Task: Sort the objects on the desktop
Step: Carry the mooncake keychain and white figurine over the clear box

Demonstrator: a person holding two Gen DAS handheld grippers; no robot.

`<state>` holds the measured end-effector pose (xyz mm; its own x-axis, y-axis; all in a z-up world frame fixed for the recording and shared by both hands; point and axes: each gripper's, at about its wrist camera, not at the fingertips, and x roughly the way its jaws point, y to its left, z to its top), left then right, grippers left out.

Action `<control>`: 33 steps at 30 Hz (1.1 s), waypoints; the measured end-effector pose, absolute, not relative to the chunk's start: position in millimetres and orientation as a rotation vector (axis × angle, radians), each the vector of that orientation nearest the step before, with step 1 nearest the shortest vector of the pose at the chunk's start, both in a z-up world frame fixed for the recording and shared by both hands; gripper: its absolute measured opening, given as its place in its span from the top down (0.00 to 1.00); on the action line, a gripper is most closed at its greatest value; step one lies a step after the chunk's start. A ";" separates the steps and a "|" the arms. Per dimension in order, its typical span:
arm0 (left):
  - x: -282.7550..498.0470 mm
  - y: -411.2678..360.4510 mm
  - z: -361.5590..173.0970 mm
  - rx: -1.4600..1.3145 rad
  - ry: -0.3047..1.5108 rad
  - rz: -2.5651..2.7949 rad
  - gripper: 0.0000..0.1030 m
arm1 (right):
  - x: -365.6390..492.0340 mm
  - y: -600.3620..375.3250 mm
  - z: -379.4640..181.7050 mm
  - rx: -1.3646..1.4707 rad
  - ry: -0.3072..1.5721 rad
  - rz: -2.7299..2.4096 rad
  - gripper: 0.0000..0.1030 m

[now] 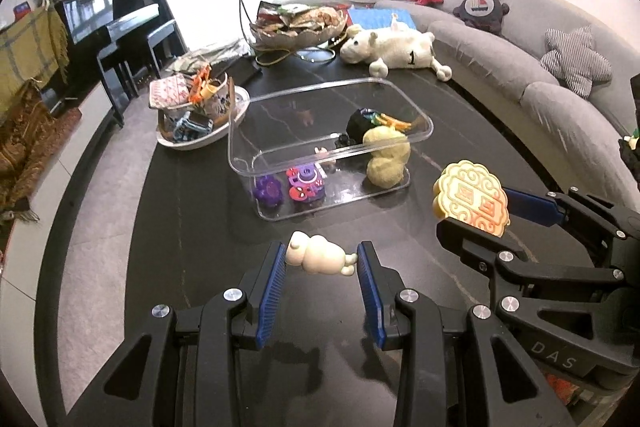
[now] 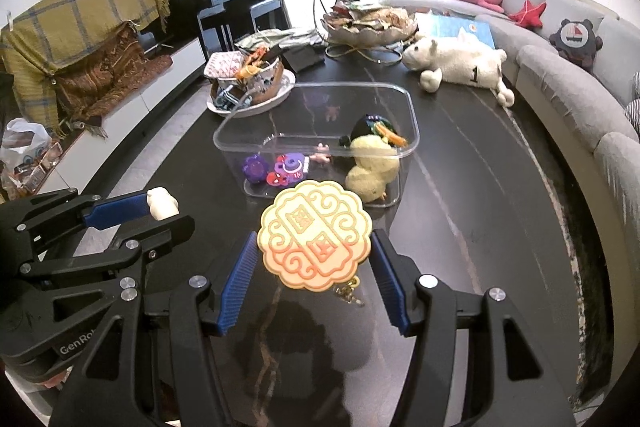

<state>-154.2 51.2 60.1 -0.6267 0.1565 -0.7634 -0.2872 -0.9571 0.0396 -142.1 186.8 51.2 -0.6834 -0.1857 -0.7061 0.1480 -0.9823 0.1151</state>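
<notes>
Left wrist view: the left claw (image 1: pixel 322 261) is clamped on a small white figurine (image 1: pixel 318 254), held above the dark desk (image 1: pixel 192 211). The right claw (image 2: pixel 314 253) grips a mooncake-shaped charm (image 2: pixel 316 237) between its pads. Just beyond both stands the clear plastic bin (image 1: pixel 256 163), toys inside.

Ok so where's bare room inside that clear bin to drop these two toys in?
The clear bin is bare along its far left half, behind the purple flower. Its near edge is crowded with the purple toys and the yellow chick; the black toy fills the right corner.
</notes>
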 end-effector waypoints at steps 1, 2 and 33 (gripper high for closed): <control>-153.5 50.8 62.2 -1.199 0.231 2.623 0.68 | -141.1 186.0 53.9 1.144 -0.069 -2.728 0.47; -152.9 50.5 64.3 -1.191 0.231 2.627 0.68 | -140.3 185.7 56.3 1.137 -0.067 -2.732 0.47; -185.2 47.5 93.1 -1.137 0.240 2.672 0.69 | -175.5 185.4 83.5 1.064 -0.070 -2.746 0.47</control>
<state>-185.2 47.5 93.1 -0.6738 0.1435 -0.7249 -0.2703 -0.9609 0.0610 -175.5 185.4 83.5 -0.7226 -0.1986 -0.6622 0.1648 -0.9797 0.1140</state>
